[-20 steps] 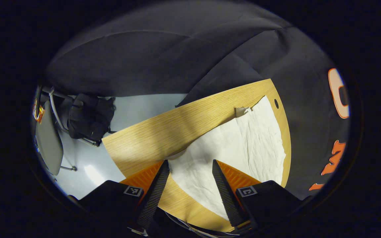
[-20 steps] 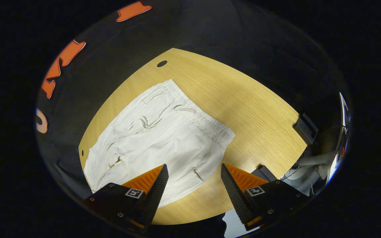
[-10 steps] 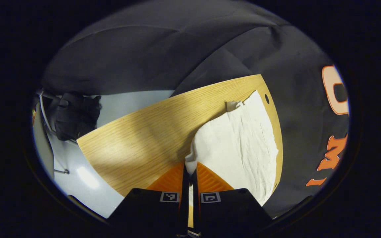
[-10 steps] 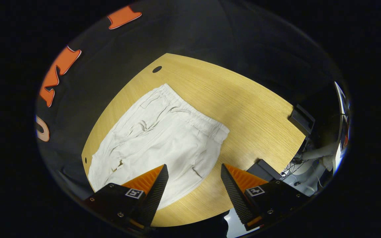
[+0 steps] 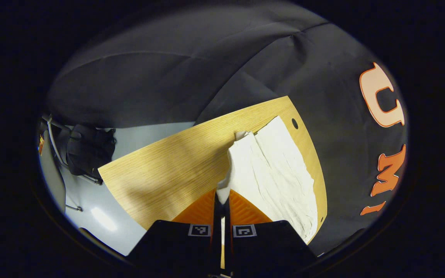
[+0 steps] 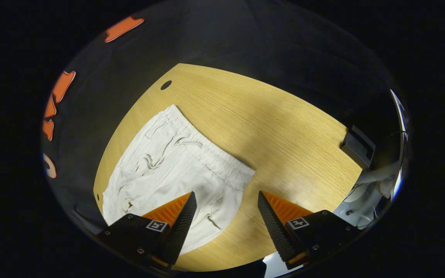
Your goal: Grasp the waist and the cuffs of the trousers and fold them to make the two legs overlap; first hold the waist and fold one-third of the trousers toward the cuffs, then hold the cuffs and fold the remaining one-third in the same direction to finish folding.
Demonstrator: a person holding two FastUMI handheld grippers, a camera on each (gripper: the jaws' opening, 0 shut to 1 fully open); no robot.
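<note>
Between the left gripper's [image 5: 222, 197] fingers a corner of the white trousers [image 5: 272, 170] is sitting pinched, jaws pressed together on the cloth, and that corner is rising off the wooden table [image 5: 168, 170] into a little peak. From there the fabric is running away toward the far table edge, one long side curling up along its length, which suits a leg being drawn across its twin. This looks like the cuff end, judging by the plain hem.

Over at the other end, the right gripper [image 6: 224, 200] is hovering with its jaws spread wide, gripping nothing, just above the near edge of the trousers [image 6: 176, 170]. The gathered elastic waistband [image 6: 211, 156] is lying flat just beyond its fingertips, running diagonally across the table [image 6: 284, 131]. My read is that the hand is lining up on the near waist corner, so both ends can travel together and the legs land stacked.

The rest of the garment is resting rumpled on the tabletop, close to the table's left edge in the right gripper view. Beyond the table, a dark bag [image 5: 89, 148] is hanging on a chair.
</note>
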